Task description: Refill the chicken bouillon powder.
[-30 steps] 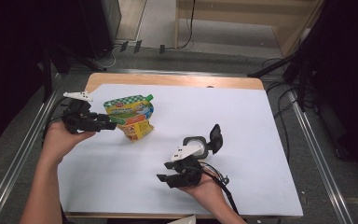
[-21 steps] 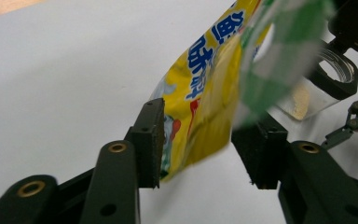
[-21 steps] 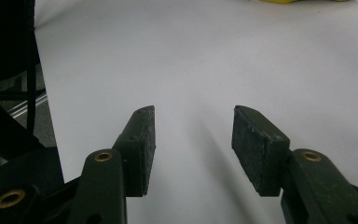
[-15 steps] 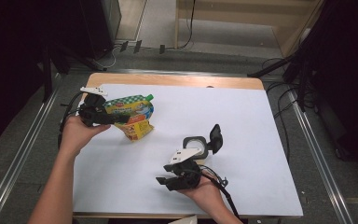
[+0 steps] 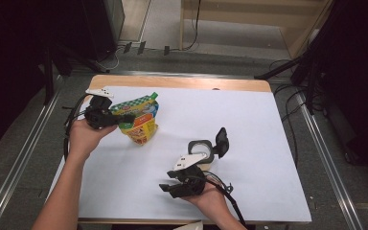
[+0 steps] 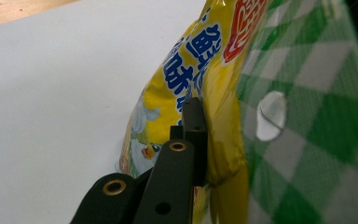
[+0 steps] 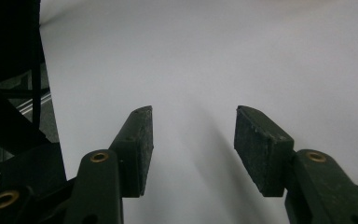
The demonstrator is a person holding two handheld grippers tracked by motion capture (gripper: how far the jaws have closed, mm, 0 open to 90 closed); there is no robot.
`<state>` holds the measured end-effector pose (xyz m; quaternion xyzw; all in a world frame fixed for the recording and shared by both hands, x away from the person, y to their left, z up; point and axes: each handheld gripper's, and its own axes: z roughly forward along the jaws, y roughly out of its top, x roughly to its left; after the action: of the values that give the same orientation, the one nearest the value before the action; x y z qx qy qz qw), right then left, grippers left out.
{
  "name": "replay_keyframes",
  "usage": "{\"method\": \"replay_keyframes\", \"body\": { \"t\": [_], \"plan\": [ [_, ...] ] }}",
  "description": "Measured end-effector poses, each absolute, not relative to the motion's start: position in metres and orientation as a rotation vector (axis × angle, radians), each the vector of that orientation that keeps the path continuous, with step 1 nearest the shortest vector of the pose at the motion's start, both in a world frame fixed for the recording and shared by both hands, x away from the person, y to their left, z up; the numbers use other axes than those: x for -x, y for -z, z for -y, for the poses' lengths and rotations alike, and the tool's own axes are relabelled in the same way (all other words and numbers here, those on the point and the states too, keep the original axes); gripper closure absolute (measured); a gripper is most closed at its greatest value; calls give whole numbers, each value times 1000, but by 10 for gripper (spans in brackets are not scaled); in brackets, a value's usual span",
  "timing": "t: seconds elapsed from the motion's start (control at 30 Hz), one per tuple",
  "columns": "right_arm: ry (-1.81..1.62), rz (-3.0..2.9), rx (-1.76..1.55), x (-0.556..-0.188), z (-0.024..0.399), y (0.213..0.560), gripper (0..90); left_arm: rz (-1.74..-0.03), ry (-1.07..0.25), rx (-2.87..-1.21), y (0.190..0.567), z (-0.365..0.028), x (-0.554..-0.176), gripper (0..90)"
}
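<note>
Snack bag (image 5: 139, 120) at upper left looks light, crinkly and slippery, so the left hand-held gripper (image 5: 124, 119), clenched on its flat edge, holds it best there.

A white sheet (image 5: 268, 124) covers almost the whole counter (image 5: 182, 82); bare wood shows only as a strip along the far edge. A small black and white device (image 5: 210, 148) with a raised black flap stands near the middle of the near half. Metal rails (image 5: 19, 158) run beside both side edges, and cables (image 5: 287, 96) lie on the floor near the far right corner.
</note>
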<state>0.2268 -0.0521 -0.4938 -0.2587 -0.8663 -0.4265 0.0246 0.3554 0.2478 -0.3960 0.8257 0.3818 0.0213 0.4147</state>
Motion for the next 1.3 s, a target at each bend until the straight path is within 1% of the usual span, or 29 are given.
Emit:
{"method": "replay_keyframes", "body": {
  "t": [0.2,0.4,0.67,1.03,1.3],
  "plan": [
    [1345,2688,784,-226,53,495,476,-976,-35,-2036,384,-247,-351,900],
    [1347,2691,788,-227,52,497,461,-943,-38,-2056,369,-239,-343,900],
    [1353,2700,785,-227,49,498,453,-891,16,-2058,351,-229,-332,900],
    [1328,2684,887,-241,37,502,482,-859,55,-2063,330,-222,-314,900],
    [1349,2674,940,-254,17,506,544,-841,94,-2065,325,-223,-306,900]
  ]
}}
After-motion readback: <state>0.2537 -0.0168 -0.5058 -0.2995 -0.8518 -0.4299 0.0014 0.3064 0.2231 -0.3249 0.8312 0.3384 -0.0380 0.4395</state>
